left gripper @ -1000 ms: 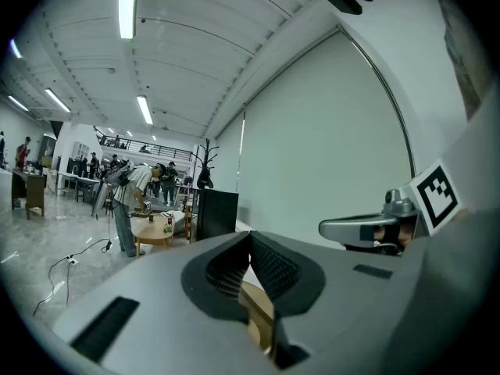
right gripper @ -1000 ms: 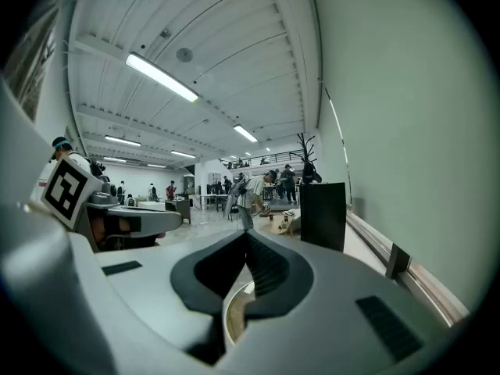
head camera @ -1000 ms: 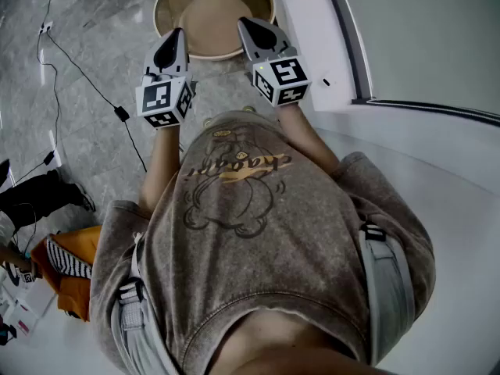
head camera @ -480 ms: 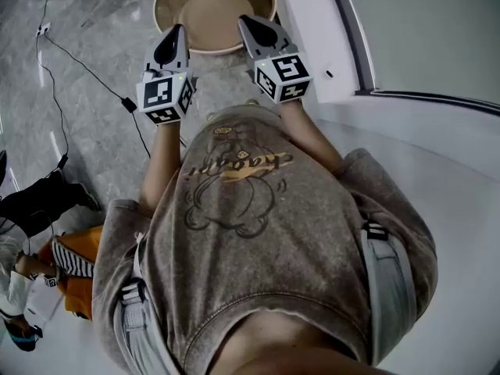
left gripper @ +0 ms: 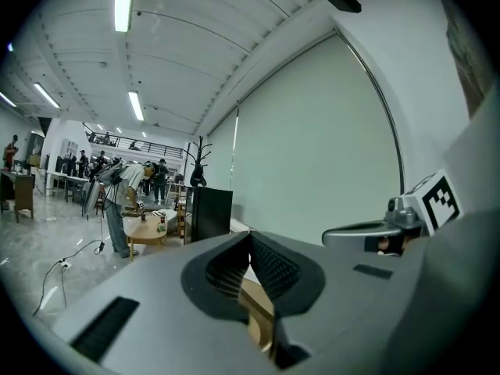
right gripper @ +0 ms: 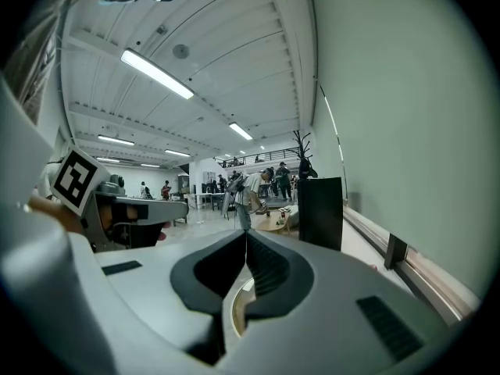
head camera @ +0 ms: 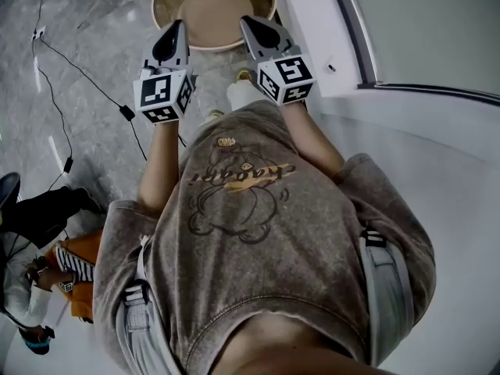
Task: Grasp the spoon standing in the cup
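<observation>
Your left tool (head camera: 173, 31) and right tool (head camera: 254, 30) are each pressed together and empty (held side by side, level with each other). A round bench (head camera: 215, 10) lies just ahead of their tips. Where the spoon stands, no view tells.

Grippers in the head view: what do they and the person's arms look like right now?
The left gripper and right gripper both have light grey tapered shells with black ribbed pads. Each carries a white cube printed with black square markers. The person wears a grey-brown short-sleeved T-shirt with a cartoon print. The forearms are uncovered.
</observation>
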The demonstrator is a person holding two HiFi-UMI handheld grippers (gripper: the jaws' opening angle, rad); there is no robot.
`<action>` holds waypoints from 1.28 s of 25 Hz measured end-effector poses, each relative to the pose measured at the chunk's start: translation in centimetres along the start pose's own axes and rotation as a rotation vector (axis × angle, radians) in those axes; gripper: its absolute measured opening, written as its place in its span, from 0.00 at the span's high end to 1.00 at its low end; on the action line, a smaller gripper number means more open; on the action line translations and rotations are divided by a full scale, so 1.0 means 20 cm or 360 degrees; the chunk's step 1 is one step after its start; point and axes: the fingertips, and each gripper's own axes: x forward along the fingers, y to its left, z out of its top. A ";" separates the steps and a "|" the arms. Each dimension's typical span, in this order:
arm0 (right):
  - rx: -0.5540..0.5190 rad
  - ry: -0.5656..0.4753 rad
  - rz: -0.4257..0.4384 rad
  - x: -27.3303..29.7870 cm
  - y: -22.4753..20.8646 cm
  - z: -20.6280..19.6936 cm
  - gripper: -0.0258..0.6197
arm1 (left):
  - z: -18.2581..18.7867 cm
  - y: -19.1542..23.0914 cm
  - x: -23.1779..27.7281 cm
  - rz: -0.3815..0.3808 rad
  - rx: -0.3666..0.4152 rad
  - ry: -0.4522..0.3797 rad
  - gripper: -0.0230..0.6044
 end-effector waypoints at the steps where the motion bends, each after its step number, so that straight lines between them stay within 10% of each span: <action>1: -0.0001 -0.0001 0.0001 0.00 0.00 0.01 0.93 | 0.01 0.00 0.01 0.0000 -0.0002 0.0000 0.93; 32: 0.0006 0.0048 0.0033 0.87 -0.46 0.04 0.93 | 0.03 0.50 0.83 -0.0012 -0.0019 0.0022 0.93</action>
